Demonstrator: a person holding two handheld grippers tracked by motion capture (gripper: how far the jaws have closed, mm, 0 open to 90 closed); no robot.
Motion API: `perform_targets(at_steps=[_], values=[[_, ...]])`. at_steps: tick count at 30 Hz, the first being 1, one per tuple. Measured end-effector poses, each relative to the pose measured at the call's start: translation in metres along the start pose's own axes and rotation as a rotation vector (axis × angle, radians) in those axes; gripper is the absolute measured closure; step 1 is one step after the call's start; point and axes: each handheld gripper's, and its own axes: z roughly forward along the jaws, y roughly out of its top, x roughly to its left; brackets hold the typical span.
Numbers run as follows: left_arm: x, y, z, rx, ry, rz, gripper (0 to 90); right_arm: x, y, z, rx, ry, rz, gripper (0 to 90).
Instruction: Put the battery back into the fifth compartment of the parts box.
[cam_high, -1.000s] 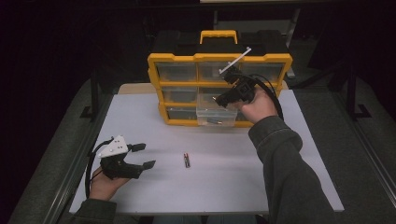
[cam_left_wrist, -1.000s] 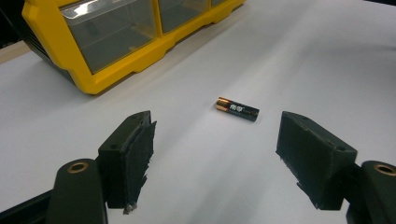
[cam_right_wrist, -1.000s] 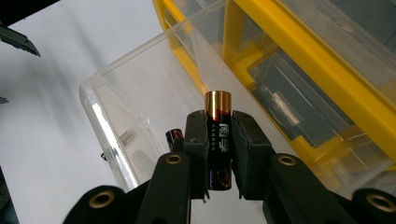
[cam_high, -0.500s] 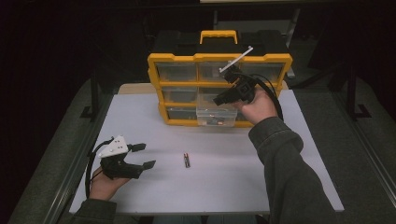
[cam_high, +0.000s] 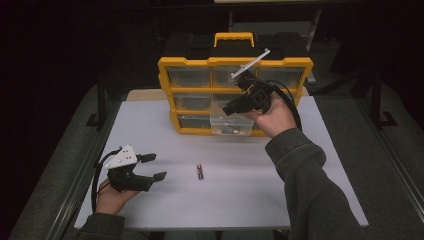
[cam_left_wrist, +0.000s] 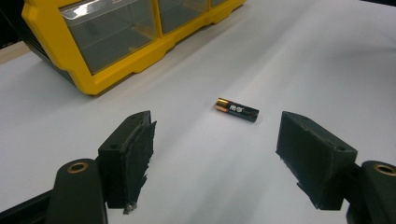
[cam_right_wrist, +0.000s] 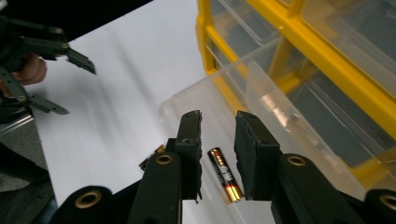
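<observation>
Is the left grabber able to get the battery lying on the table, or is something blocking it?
Probably yes. The left gripper has its jaws wide open and pointed at the battery, with bare white table between them. The yellow organizer sits off to one side, out of the way.

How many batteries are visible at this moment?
3, possibly more hidden. One battery lies on the white table. Two lie in the pulled-out clear drawer below the right gripper: one between its jaws, another partly hidden.
</observation>
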Motion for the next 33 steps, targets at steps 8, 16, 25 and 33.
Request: perform_targets(at_steps=[8, 16, 25, 33], values=[[-0.001, 0.000, 0.000, -0.009, 0.003, -0.005, 26.9, 0.023, 0.001, -0.003, -0.010, 0.010, -0.060, 67.0], [0.000, 0.000, 0.000, -0.014, 0.004, -0.009, 26.9, 0.043, -0.002, 0.004, -0.025, 0.043, -0.063, 63.5], [-0.001, 0.000, 0.000, -0.015, 0.004, -0.008, 26.8, 0.059, -0.011, 0.018, -0.014, 0.045, -0.082, 60.0], [-0.001, 0.000, 0.000, -0.014, 0.003, -0.005, 26.8, 0.071, -0.021, 0.034, 0.001, 0.053, -0.099, 57.2]])
